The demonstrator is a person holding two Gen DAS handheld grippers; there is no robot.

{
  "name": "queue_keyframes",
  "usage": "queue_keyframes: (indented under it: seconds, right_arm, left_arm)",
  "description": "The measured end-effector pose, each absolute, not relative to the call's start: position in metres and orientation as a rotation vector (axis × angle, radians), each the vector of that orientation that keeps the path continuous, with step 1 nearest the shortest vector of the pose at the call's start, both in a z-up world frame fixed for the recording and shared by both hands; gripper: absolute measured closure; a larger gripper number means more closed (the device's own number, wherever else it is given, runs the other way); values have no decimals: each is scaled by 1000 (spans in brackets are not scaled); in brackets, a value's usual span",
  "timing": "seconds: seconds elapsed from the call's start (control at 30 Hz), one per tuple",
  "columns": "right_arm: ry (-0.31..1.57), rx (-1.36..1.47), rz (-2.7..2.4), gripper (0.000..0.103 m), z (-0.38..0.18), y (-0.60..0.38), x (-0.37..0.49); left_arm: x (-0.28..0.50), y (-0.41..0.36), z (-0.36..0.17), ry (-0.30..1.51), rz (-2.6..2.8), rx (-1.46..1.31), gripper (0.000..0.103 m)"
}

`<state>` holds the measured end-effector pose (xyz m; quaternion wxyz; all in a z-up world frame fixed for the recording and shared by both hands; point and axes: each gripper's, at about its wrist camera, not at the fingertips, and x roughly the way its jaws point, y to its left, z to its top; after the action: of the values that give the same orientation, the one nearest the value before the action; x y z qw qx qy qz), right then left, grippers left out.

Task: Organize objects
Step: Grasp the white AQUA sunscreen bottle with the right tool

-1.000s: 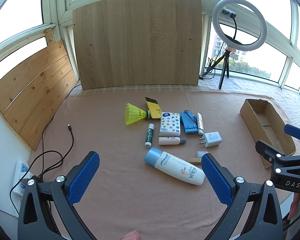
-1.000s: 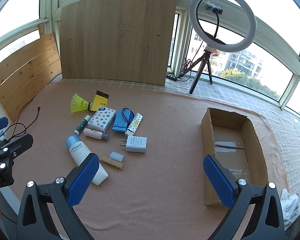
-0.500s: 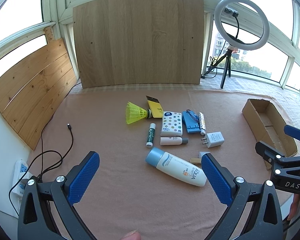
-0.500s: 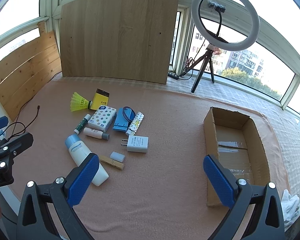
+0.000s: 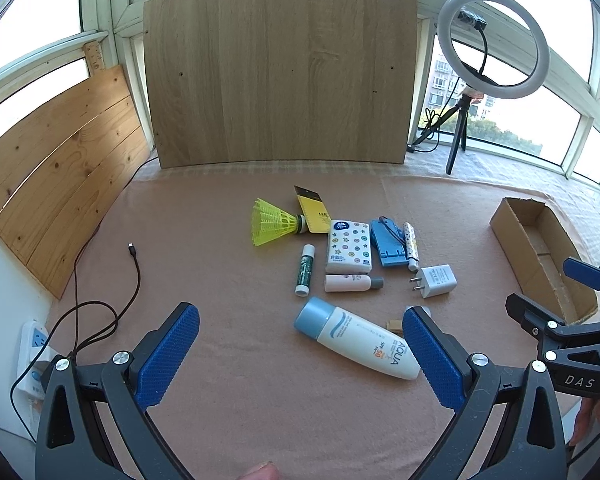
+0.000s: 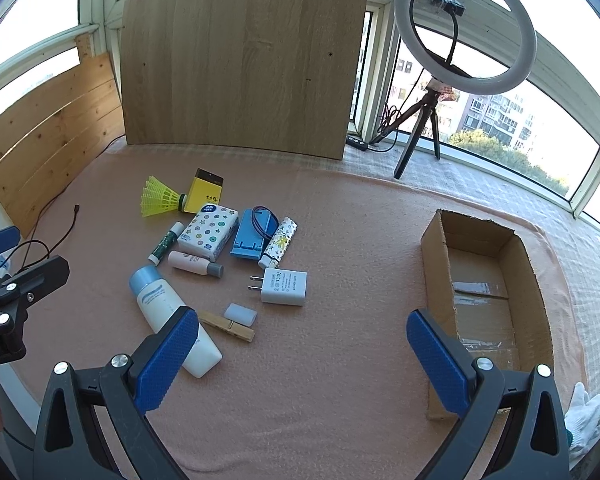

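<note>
Both tongs hang spread wide and empty above the near edge of the pink cloth, the left gripper [image 5: 300, 352] just over the sunscreen bottle [image 5: 356, 338]. The right gripper [image 6: 302, 354] hovers between the clutter and the cardboard box [image 6: 488, 300] at far right.
</note>
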<state>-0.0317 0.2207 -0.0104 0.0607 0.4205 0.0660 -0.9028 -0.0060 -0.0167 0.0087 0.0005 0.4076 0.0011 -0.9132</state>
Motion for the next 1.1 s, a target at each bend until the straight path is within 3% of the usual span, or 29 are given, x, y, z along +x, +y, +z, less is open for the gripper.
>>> queue_keyframes:
  seconds: [0.53,0.9,1.1]
  right_arm:
    - [244,1266,-2660,0,-30,202,-29]
    - [354,1327,-2409,0,-115,149,-46]
    - [423,1306,-2360,21,-132,126,-48]
  left_arm:
    - [-7,-36,-6,31,-2842,1316,0]
    - [13,-69,-70,63,-2734,1416,0]
    - [19,-92,-91,123,-2668,1434,0]
